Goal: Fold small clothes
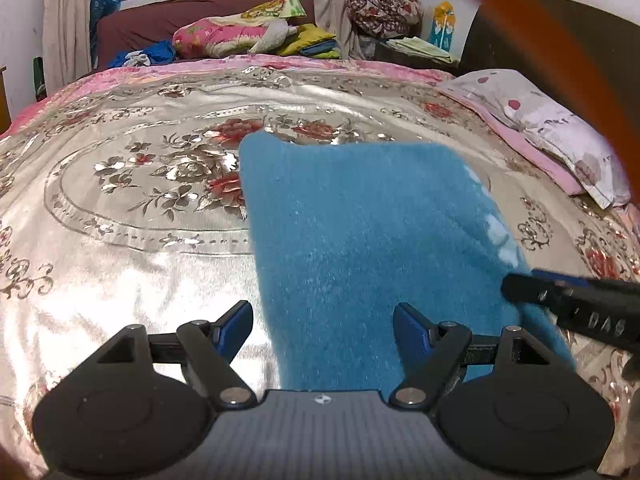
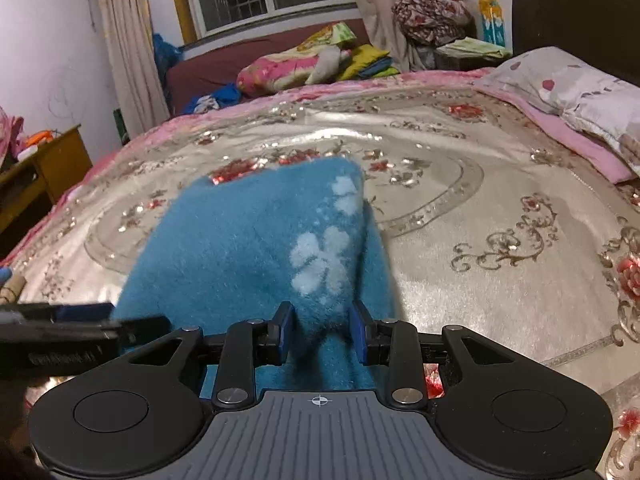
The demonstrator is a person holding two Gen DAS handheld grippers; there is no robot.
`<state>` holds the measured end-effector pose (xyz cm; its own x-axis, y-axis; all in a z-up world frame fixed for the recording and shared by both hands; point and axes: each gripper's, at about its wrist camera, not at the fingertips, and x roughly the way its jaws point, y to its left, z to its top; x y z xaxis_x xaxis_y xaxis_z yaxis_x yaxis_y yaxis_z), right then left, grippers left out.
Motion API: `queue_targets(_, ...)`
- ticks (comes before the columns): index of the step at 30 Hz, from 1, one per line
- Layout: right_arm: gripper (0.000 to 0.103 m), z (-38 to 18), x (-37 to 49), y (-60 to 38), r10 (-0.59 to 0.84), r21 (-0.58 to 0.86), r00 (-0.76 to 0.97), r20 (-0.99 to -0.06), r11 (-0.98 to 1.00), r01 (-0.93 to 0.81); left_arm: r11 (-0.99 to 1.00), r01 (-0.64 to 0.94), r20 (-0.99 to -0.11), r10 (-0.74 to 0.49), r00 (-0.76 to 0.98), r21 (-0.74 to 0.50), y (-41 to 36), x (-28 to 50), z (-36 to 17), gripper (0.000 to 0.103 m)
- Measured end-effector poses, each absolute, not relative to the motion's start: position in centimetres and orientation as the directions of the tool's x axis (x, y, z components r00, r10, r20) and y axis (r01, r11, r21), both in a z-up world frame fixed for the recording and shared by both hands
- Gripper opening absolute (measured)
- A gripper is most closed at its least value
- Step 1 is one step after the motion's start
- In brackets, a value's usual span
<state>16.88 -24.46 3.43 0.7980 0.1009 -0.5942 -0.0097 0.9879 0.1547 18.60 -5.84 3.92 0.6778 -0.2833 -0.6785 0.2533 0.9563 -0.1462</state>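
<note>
The left gripper [image 1: 323, 322] has its jaws spread wide, and nothing is between the blue pads; the near edge of the blue fleece garment [image 1: 360, 232] lies in the gap below them. The right gripper [image 2: 322, 332] has its jaws narrow, with a raised fold of the garment [image 2: 248, 248] between them — whether the pads really press it, I cannot tell.

The garment is one piece, fluffy and sky-blue, with pale paw prints [image 2: 320, 258]; at least two prints are clear in the right wrist view, near the middle of the frame. In the left wrist view it fills the centre and lower right, resting on the shiny floral bedspread [image 1: 132, 208].

One pillow [image 2: 576, 92] with red spots lies at the upper right of the right wrist frame — against a dark headboard [image 2: 576, 12].
</note>
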Motion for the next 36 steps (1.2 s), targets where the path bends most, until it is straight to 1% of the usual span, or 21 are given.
queue_targets(6,0.031,4.4,15.0,-23.8,0.096,0.129,0.814,-0.572,0.991,-0.027,0.955,0.261,-0.683,-0.285,0.673,-0.142,-5.9,17.7,4.0,0.083)
queue_targets(12,0.031,2.6,15.6,-24.0,0.077,0.128,0.758,-0.647,0.992,0.008,0.956,0.261,-0.698,-0.28,0.659,-0.136,-6.0,17.5,3.4,0.083)
queue_targets(17,0.031,2.6,15.4,-24.0,0.074,0.134,0.758,-0.648,0.991,0.018,0.955,0.254,-0.704,-0.286,0.649,-0.154,-5.6,17.6,3.2,0.083)
queue_targets(26,0.031,3.3,14.2,-23.8,0.065,0.13,0.761,-0.645,0.991,0.026,0.958,0.255,-0.707,-0.271,0.653,-0.131,-5.7,16.6,3.7,0.083)
queue_targets(32,0.033,4.1,12.6,-23.2,0.076,0.128,0.763,-0.642,0.992,0.008,0.962,0.246,-0.713,-0.257,0.653,-0.121,-5.6,15.4,4.1,0.083)
queue_targets(34,0.037,4.2,12.0,-22.8,0.081,0.128,0.761,-0.644,0.992,0.003,0.964,0.238,-0.715,-0.25,0.653,-0.119,-5.5,14.9,4.0,0.084)
queue_targets(36,0.038,4.2,11.3,-22.6,0.087,0.131,0.76,-0.644,0.991,-0.002,0.967,0.23,-0.715,-0.24,0.656,-0.114,-5.4,14.3,4.0,0.085)
